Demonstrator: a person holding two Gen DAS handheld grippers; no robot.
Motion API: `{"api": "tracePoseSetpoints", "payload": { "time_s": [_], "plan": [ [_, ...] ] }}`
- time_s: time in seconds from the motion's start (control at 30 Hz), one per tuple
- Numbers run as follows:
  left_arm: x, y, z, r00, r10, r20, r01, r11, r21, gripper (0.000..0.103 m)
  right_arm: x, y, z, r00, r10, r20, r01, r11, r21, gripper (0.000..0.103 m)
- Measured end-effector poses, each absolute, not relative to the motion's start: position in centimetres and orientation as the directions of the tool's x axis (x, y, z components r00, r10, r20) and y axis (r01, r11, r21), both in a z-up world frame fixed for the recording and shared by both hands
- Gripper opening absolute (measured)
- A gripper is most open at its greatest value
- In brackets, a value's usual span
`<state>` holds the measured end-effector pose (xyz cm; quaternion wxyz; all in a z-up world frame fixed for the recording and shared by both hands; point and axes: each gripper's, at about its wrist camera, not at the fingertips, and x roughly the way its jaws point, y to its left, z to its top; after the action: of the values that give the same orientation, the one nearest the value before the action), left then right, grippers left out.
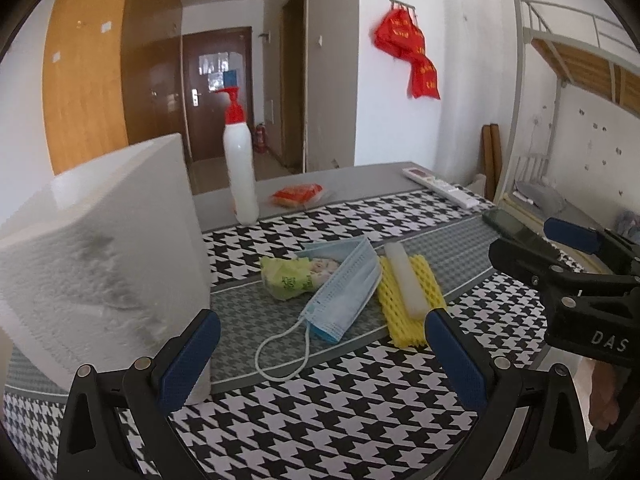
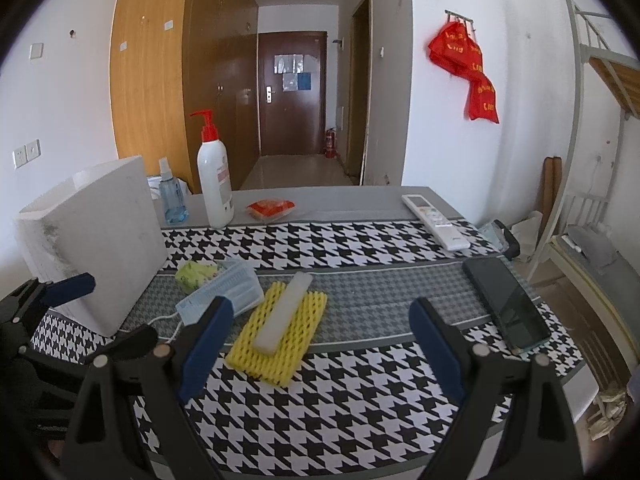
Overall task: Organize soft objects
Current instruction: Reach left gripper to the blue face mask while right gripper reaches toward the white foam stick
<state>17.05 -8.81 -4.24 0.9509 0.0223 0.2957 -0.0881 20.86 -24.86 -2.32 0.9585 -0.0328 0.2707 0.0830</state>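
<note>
Both grippers hover above the near edge of the bench (image 2: 360,392), which wears a houndstooth cloth with grey check bands. Left gripper (image 1: 320,356): jaws released, spread wide, nothing between them. Right gripper (image 2: 320,344): jaws likewise released and empty; it also shows at the right edge of the left wrist view. Soft things lie clustered mid-bench on the grey band. Yellow foam net (image 2: 280,340) lies flat, with a white foam stick (image 2: 285,312) resting lengthwise on top of it. Just to its left, a blue face mask (image 1: 344,292) lies touching the net's edge, ear loops trailing toward the near side. A green crumpled packet (image 1: 288,278) sits partly under the mask's far end. A white foam box (image 1: 100,272) stands upright at the left, close to the left gripper's left finger. Farther back: pump bottle (image 2: 214,176) with red top, small blue spray bottle (image 2: 172,196), red snack pack (image 2: 270,208). Remote control (image 2: 434,220) and dark phone (image 2: 508,304) lie to the right, well apart from the soft pile.
</note>
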Motion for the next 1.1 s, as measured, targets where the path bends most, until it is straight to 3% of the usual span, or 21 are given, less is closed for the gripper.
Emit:
{"api": "tracePoseSetpoints", "payload": {
  "time_s": [0.83,1.1],
  "plan": [
    [20.7,-9.8,-5.7,0.768,-0.157,-0.621,0.190,0.982,-0.013,0.102,23.7,-25.4,-3.4,0.811,0.170,-0.559,-0.205,0.979,-0.001,0.092],
    [22.1,-10.4,-6.6,0.724,-0.195,-0.662,0.228,0.973,-0.038,0.090,24.5,-25.5,-3.9,0.800,0.178,-0.573,-0.213,0.977,0.006,0.092]
  ]
}}
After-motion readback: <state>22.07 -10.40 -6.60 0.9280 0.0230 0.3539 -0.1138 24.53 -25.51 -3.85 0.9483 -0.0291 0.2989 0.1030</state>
